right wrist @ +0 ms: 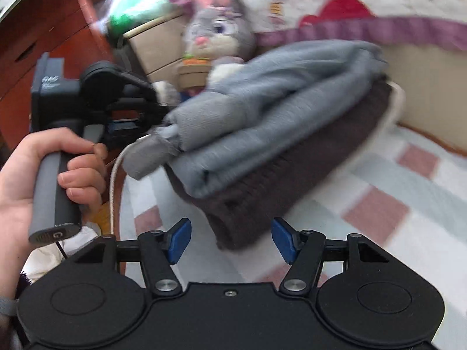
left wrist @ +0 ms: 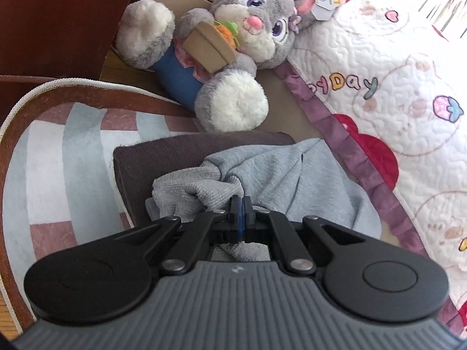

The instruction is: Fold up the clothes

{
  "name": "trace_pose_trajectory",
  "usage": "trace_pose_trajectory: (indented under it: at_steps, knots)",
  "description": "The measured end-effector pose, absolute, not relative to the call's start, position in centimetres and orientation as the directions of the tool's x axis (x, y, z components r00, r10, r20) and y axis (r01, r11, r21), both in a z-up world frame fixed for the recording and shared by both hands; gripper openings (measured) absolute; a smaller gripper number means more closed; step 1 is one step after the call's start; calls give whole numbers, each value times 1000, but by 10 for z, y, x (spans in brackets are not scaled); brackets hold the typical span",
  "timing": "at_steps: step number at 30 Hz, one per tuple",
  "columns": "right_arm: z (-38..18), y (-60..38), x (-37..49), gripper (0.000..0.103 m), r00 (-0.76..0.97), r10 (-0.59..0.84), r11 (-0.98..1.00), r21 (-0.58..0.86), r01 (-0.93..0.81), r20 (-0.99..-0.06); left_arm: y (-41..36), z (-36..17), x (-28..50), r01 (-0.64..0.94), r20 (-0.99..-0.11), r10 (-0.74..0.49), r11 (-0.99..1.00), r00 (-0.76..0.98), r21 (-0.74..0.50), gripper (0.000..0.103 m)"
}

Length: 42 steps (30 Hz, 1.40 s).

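1. Clearly the grey sweater [left wrist: 280, 175] is soft, thick knit: light, limp and sure to sag wherever it is not held. It lies bunched on top of a folded brown garment [right wrist: 280, 180], both on a checked blanket [right wrist: 408, 192] at the edge of the bed.
2. Left hand-held gripper [left wrist: 240, 204]: jaws pressed together on a gathered ribbed end of the sweater, probably a cuff or hem. That double-thick edge is a good hold, since knit fabric grips well and will not slip.
3. Right hand-held gripper [right wrist: 230, 240]: blue pads spread apart, nothing between them, hovering just short of the brown garment's near corner.
4. A second hold on another hem or cuff should keep the cloth from drooping; a pinch in mid-fabric would likely stretch it.
5. One risk is catching the brown garment beneath along with the sweater.
6. A plush rabbit [left wrist: 233, 49] lies close behind the pile.
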State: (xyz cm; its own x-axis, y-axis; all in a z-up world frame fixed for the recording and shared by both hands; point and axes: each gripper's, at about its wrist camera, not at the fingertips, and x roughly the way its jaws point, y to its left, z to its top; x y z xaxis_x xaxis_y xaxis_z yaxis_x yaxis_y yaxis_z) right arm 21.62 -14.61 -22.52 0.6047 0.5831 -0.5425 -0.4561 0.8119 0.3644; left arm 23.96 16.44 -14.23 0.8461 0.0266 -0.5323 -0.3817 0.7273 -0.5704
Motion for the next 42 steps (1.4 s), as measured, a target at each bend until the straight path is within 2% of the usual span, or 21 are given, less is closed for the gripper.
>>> trace_pose_trajectory:
  at_steps: [3, 4, 6, 7, 8, 9, 12, 15, 19, 27, 31, 42]
  knots:
    - [-210, -165, 191, 67, 641, 540, 841, 353, -409, -546, 156, -136, 234, -372, -542, 16, 744, 840, -554, 3]
    - [-201, -171, 180, 69, 658, 546, 838, 360, -411, -519, 151, -131, 230, -370, -548, 21, 758, 836, -536, 6]
    - [-190, -181, 170, 78, 673, 555, 830, 387, -403, -490, 139, -122, 222, -369, -559, 36, 786, 828, -496, 24]
    - [-186, -186, 166, 78, 679, 551, 831, 394, -393, -485, 130, -118, 217, -376, -568, 54, 800, 821, -468, 55]
    - [-181, -190, 162, 78, 685, 547, 832, 401, -383, -481, 120, -113, 212, -383, -576, 72, 813, 814, -439, 97]
    - [-178, -190, 161, 78, 690, 528, 846, 372, -381, -494, 111, -108, 207, -389, -583, 91, 825, 807, -410, 103]
    - [-166, -191, 152, 78, 710, 449, 894, 255, -370, -543, 81, -95, 192, -365, -599, 111, 874, 793, -321, 103]
    - [-158, -205, 143, 78, 705, 438, 899, 265, -350, -558, 53, -85, 184, -317, -645, 76, 910, 760, -267, 103]
    - [-152, -227, 134, 78, 693, 425, 905, 278, -322, -583, 16, -77, 163, -294, -683, 93, 938, 724, -184, 103]
    - [-144, -265, 109, 78, 682, 439, 899, 292, -327, -585, -32, -98, 117, -308, -822, 105, 947, 560, -89, 103]
    - [-143, -272, 99, 78, 681, 423, 906, 271, -324, -598, -54, -94, 103, -284, -830, 138, 958, 541, -26, 103]
    - [-145, -284, 85, 80, 647, 398, 914, 222, -339, -650, -99, -88, 84, -262, -844, 182, 964, 504, 51, 103]
